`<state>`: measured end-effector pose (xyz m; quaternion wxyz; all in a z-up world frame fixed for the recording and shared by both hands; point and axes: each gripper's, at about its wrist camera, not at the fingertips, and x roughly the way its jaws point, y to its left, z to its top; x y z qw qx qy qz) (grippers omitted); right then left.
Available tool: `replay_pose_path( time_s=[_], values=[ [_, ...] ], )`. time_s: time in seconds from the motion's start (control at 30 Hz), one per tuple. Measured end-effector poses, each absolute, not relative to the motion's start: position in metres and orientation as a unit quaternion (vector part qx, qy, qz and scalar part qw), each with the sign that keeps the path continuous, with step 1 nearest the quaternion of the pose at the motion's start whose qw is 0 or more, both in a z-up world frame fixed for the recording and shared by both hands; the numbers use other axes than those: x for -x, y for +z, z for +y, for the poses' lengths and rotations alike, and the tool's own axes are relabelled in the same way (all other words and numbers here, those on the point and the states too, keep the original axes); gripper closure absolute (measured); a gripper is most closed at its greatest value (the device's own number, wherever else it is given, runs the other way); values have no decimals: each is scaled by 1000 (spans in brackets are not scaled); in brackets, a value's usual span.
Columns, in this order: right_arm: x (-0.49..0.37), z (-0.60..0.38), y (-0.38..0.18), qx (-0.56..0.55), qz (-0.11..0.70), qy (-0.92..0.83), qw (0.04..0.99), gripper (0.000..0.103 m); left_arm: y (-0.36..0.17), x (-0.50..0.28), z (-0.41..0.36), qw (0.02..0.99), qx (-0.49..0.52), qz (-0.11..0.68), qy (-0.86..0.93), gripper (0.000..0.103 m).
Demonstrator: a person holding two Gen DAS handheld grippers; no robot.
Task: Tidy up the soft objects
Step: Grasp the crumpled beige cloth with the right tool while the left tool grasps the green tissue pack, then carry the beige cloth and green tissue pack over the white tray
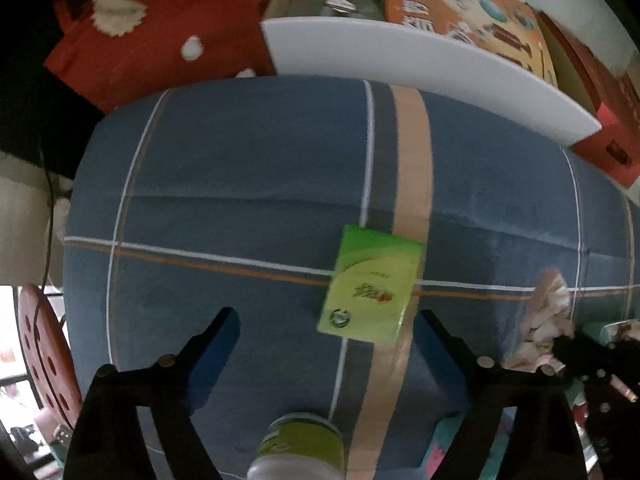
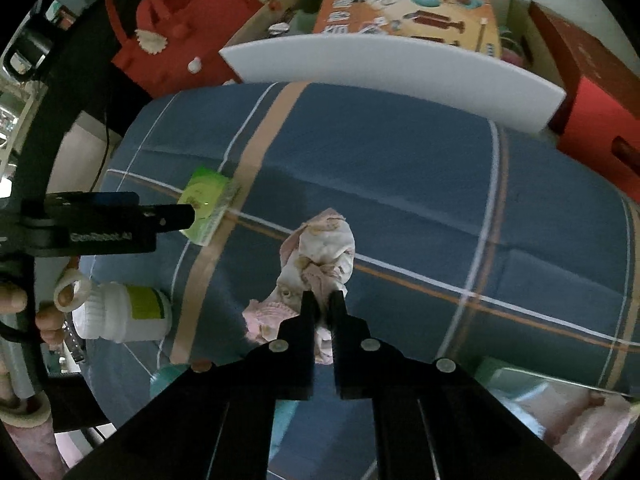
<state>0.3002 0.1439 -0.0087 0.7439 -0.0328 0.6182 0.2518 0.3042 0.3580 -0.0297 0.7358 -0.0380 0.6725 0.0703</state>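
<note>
The right gripper (image 2: 323, 300) is pinching a crumpled pink cloth (image 2: 320, 256) lying on the blue plaid cushion (image 2: 400, 184), while the left gripper (image 1: 328, 320) is hovering released near a green packet (image 1: 370, 286).

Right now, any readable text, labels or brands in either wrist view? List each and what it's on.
"GenRobot.AI": embossed on the left gripper body, faint.
Green packet: orange script and round logo, unreadable.
Orange box: large white characters, blurred.
White bottle label: too blurred.
</note>
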Motion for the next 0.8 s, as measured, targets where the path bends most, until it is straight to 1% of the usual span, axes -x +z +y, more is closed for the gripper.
replay_pose_path(
  time_s=[0.13,0.2,0.3,0.33,0.37,0.4,0.43,0.47,0.6,0.8],
  values=[
    [-301,130,-7,29,619,242,747,97,-38,-311,352,730,32,678,72,24],
    [-303,123,-8,26,620,240,746,97,-43,-314,350,728,31,682,70,24],
    [-304,118,-11,22,621,237,747,97,-47,-317,346,726,26,683,71,29],
    [-304,116,-11,21,621,236,747,97,-49,-317,345,725,26,685,71,32],
    [-304,114,-11,19,622,235,747,97,-51,-318,344,723,27,687,70,38],
    [-304,113,-12,17,622,235,747,97,-53,-318,344,722,27,688,69,41],
    [-304,111,-13,16,622,235,747,97,-54,-319,343,720,28,690,68,46],
    [-304,108,-13,15,622,235,746,97,-55,-320,343,719,31,691,66,49],
    [-303,107,-13,10,620,238,748,97,-53,-325,338,725,24,685,70,49],
    [-294,102,-3,1,609,244,754,97,-24,-305,328,742,34,664,79,50]
  ],
)
